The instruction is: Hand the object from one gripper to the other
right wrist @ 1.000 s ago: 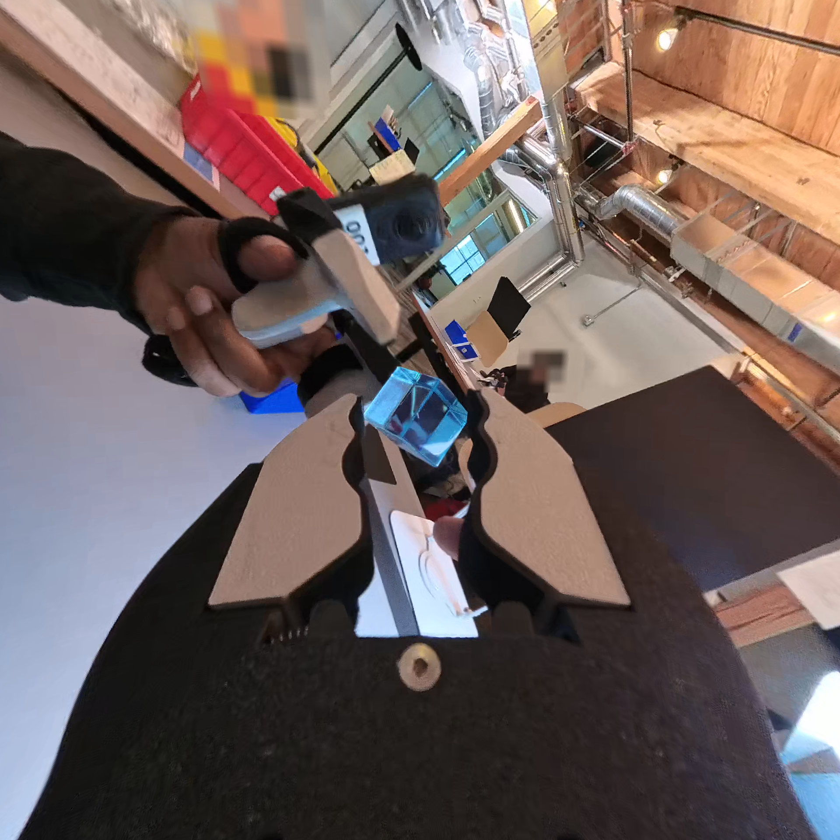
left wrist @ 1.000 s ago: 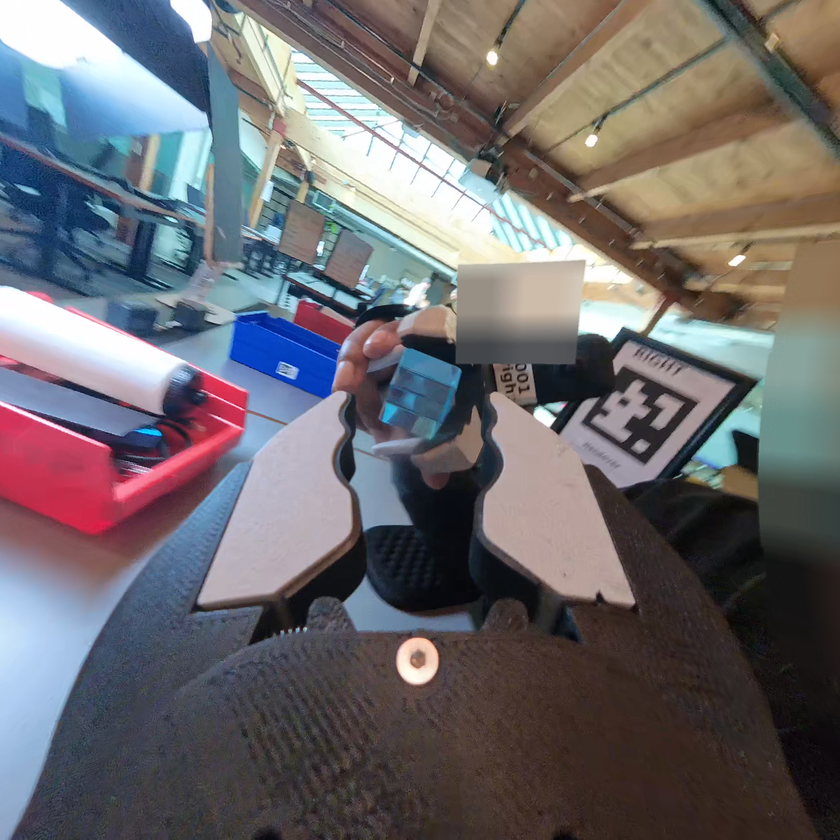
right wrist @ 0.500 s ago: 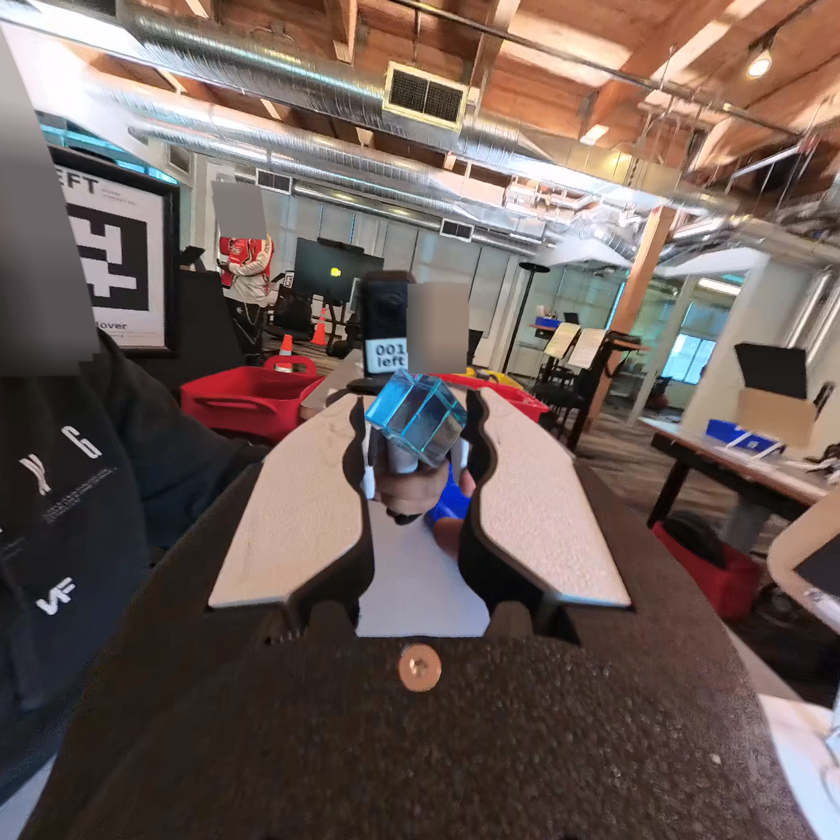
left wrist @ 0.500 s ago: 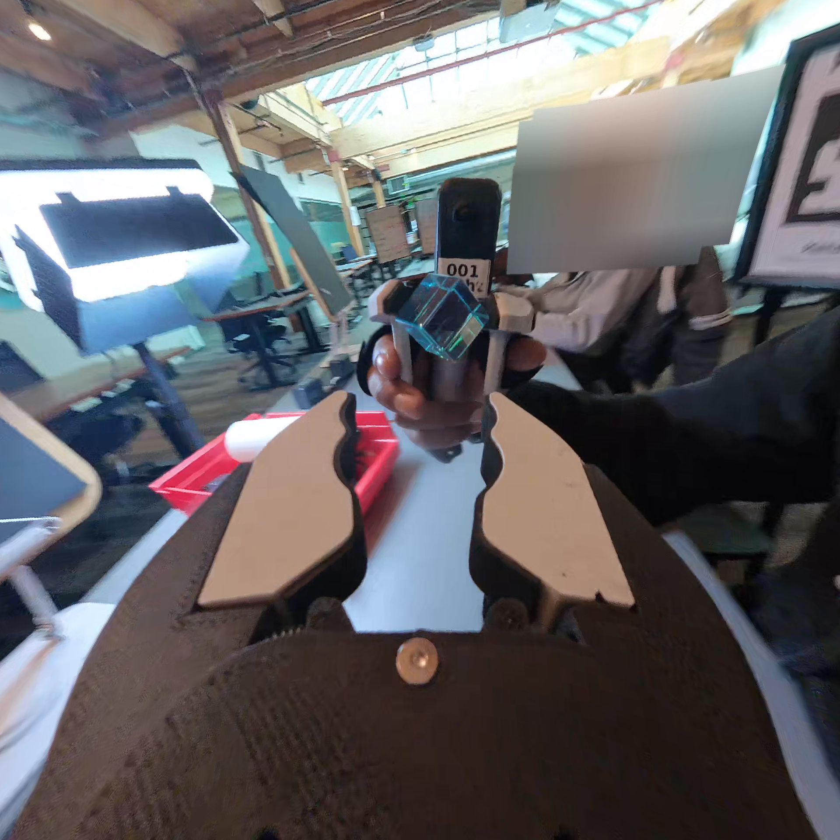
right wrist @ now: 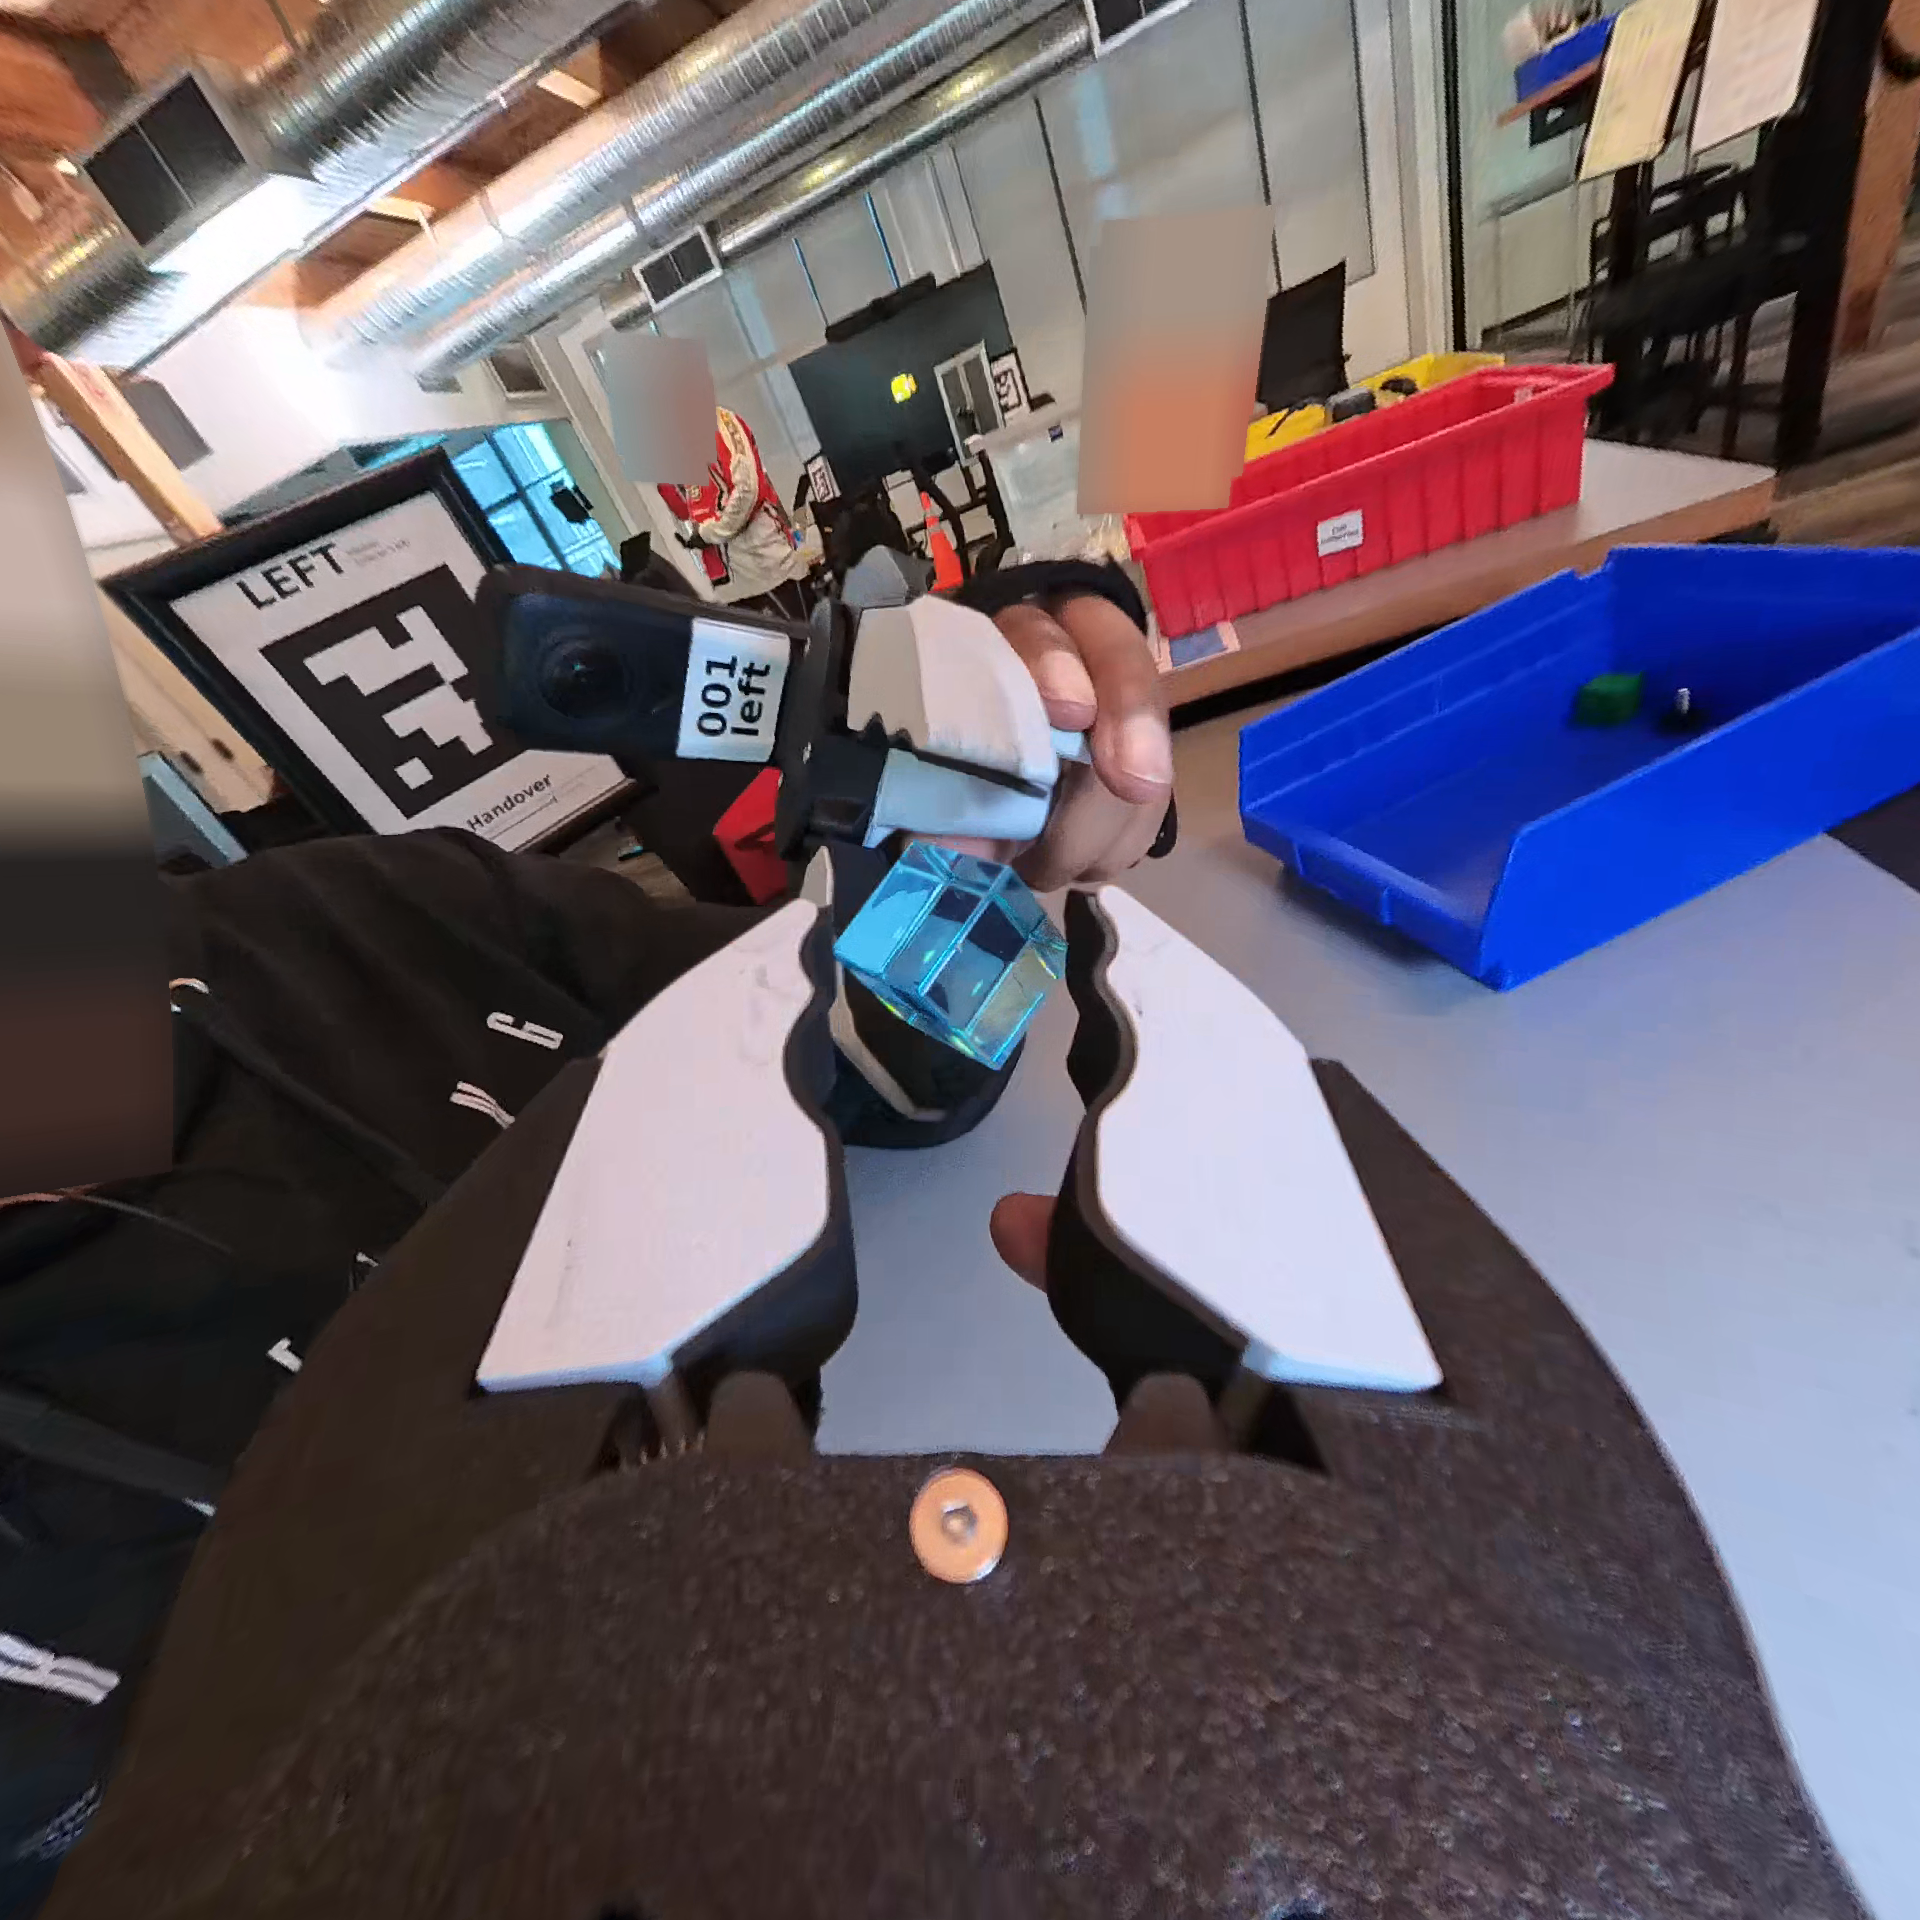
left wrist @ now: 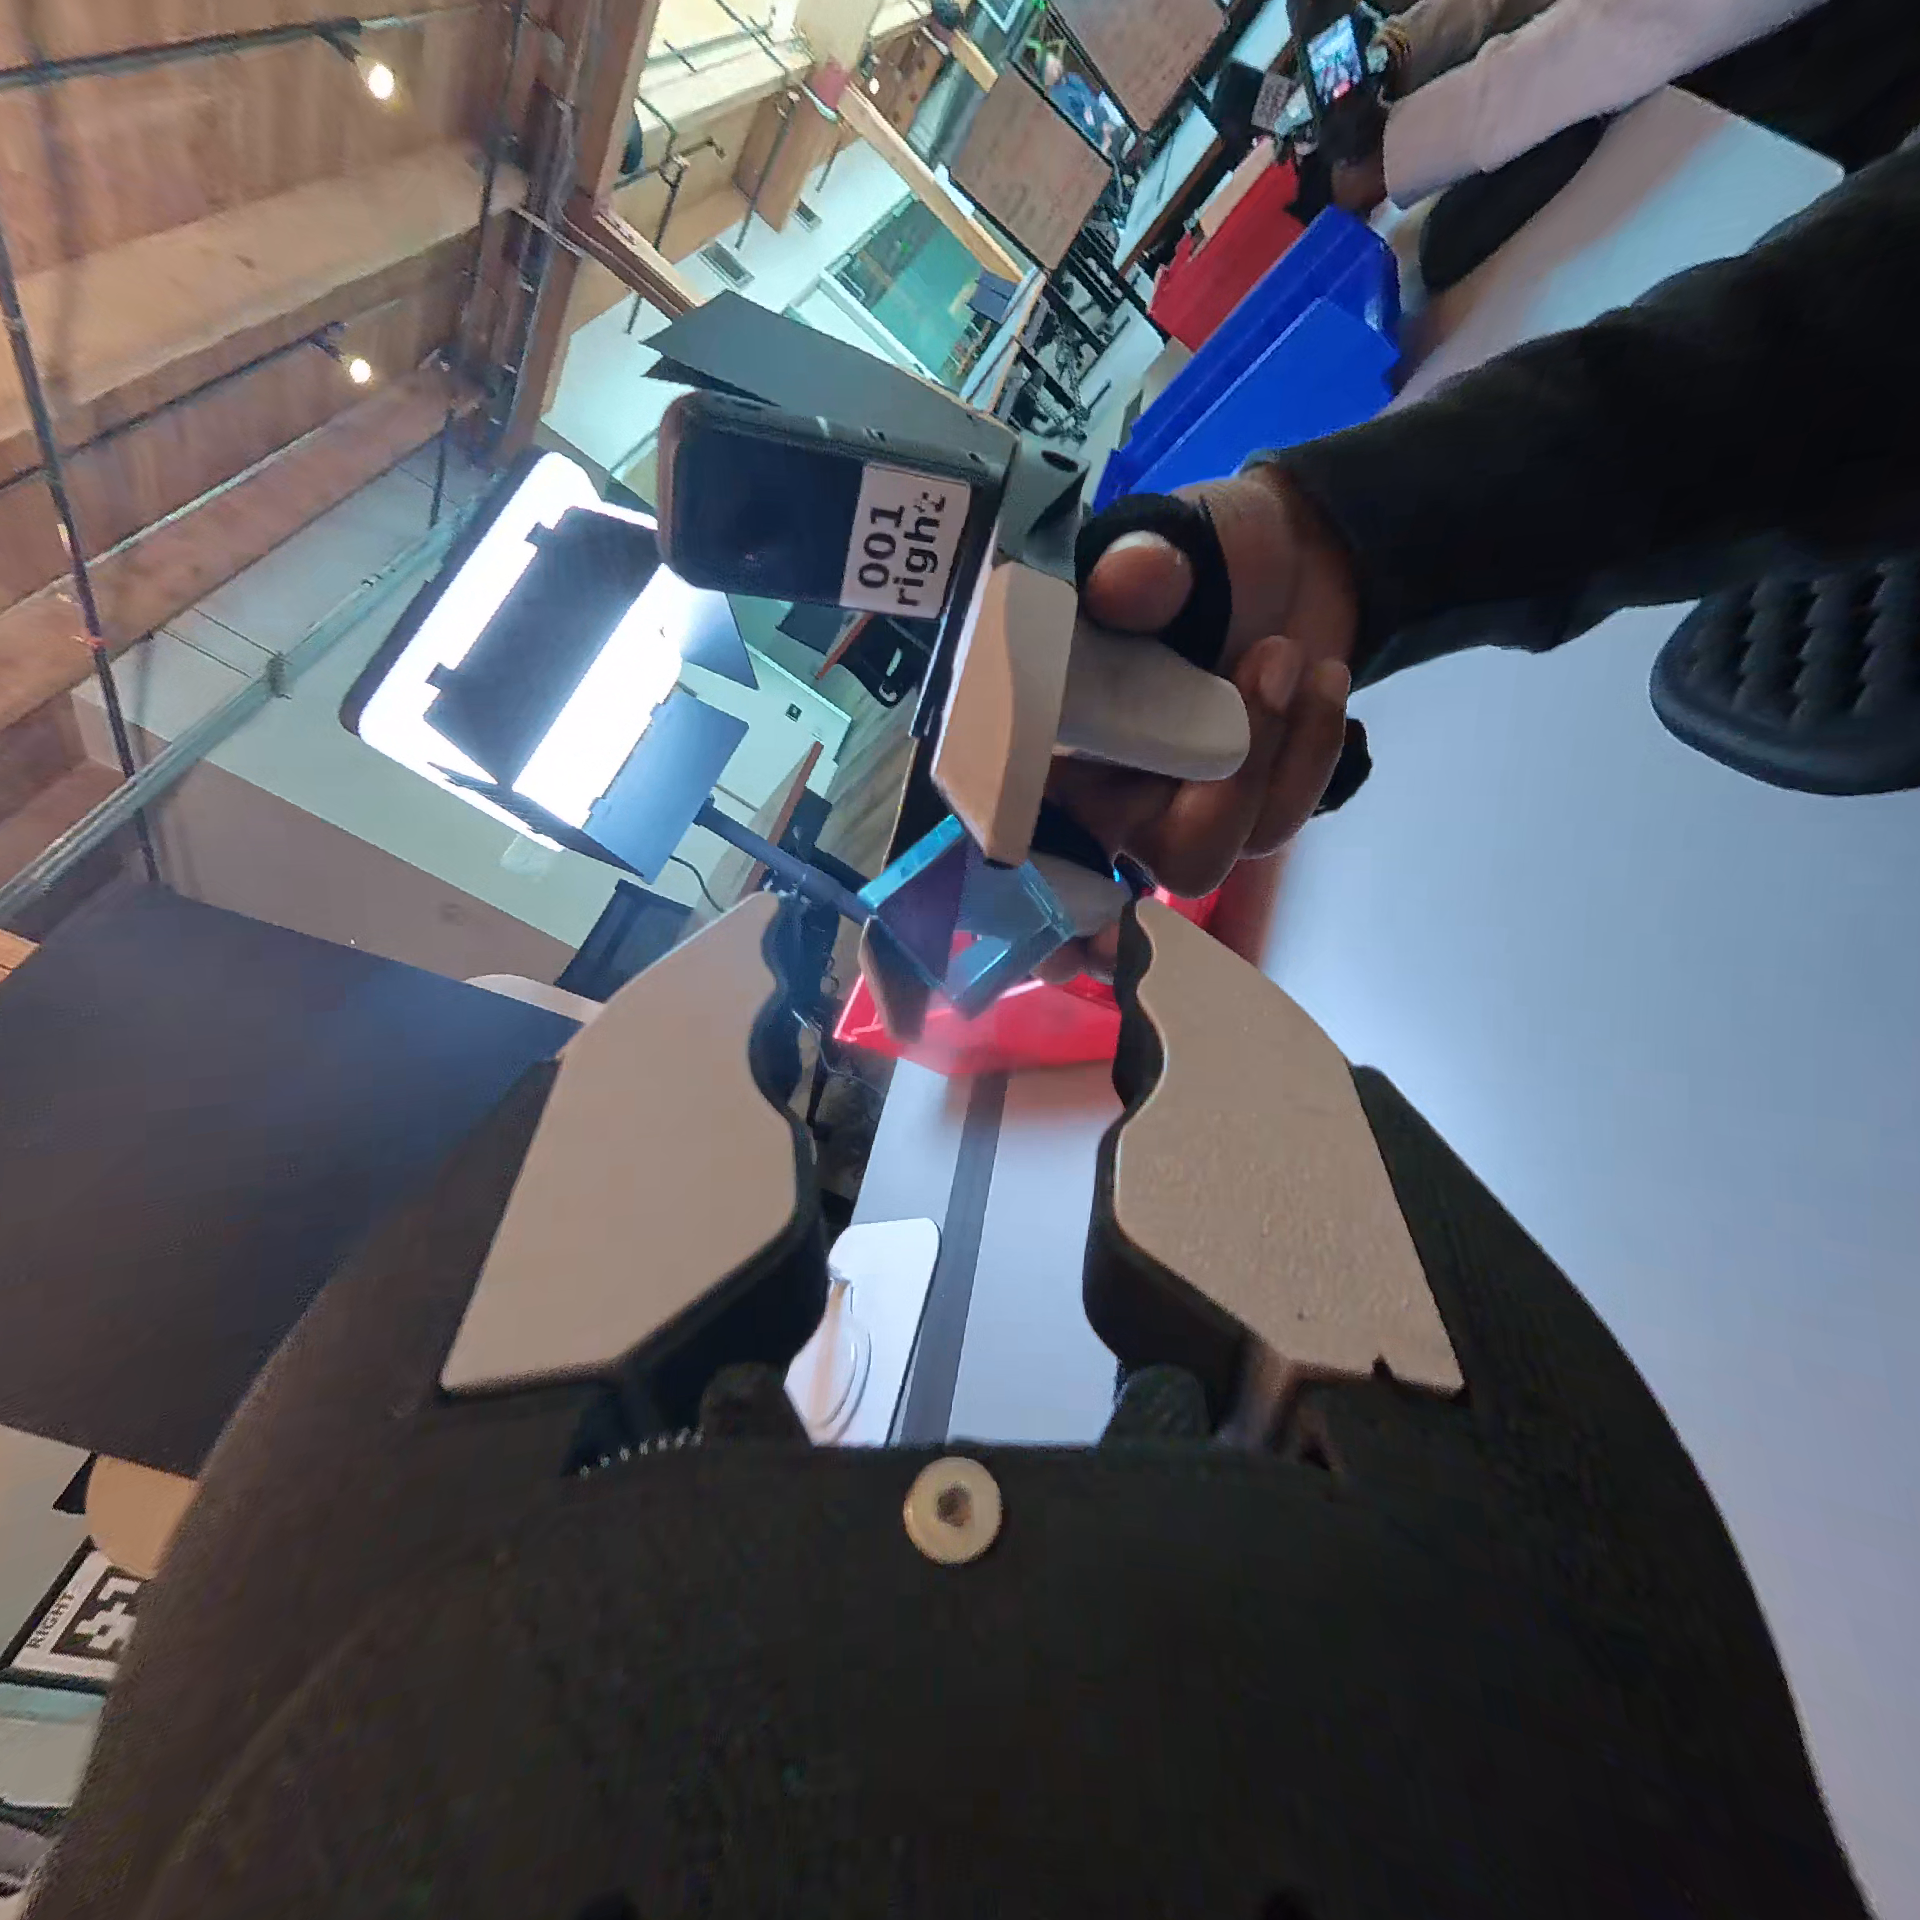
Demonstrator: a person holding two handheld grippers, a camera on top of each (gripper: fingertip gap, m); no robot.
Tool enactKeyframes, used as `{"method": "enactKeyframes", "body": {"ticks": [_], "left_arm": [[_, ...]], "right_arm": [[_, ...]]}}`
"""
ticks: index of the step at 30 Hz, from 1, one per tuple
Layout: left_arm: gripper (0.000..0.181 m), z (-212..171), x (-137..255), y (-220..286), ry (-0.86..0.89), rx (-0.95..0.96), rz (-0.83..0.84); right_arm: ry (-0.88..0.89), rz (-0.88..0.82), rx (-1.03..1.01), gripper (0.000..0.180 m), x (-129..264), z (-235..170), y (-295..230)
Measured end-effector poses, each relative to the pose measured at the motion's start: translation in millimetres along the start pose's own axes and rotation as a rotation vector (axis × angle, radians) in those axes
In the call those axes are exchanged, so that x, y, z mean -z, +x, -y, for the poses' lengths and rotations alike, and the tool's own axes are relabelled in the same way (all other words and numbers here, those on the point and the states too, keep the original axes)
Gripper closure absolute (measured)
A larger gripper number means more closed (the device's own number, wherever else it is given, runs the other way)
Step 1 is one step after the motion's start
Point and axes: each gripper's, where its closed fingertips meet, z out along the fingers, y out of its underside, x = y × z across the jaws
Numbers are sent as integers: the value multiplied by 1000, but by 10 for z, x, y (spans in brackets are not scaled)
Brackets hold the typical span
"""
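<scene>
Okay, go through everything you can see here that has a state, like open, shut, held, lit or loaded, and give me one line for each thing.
right gripper: shut on the cube.
left gripper: open, jaws either side of the cube, not touching it.
clear blue cube: held in the air, tilted.
blue bin: on the table, nearly empty, a green block inside.
light panel: lit.

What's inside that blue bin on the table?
The blue bin holds a small green block and, beside it, a tiny dark object too small to identify. Its near wall hides part of the floor, and its right end is out of frame.
</scene>
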Motion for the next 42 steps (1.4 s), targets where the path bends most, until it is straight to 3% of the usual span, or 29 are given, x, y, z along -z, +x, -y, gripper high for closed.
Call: {"method": "enactKeyframes", "body": {"ticks": [5, 14, 23, 27, 34, 42], "left_arm": [[133, -49, -12, 128, -20, -2, -79], [136, -44, 11, 247, -27, 22, -166], [137, 22, 32, 178, 4, 42, -139], [137, 165, 153, -25, 167, 248, -132], [137, 350, 353, -456, 514, 737, -138], [137, 320, 219, -599, 621, 1348, -276]], "right_arm": [[-61, 27, 10, 137, -69, -119, -32], [-133, 46, 30, 137, -70, -245, -52], [-66, 55, 102, 137, -53, -132, -109], [57, 6, 365, 122, 94, 103, -248], [100, -318, 835, 126, 206, 368, -309], [23, -727, 1293, 127, 121, 472, -143]]}}
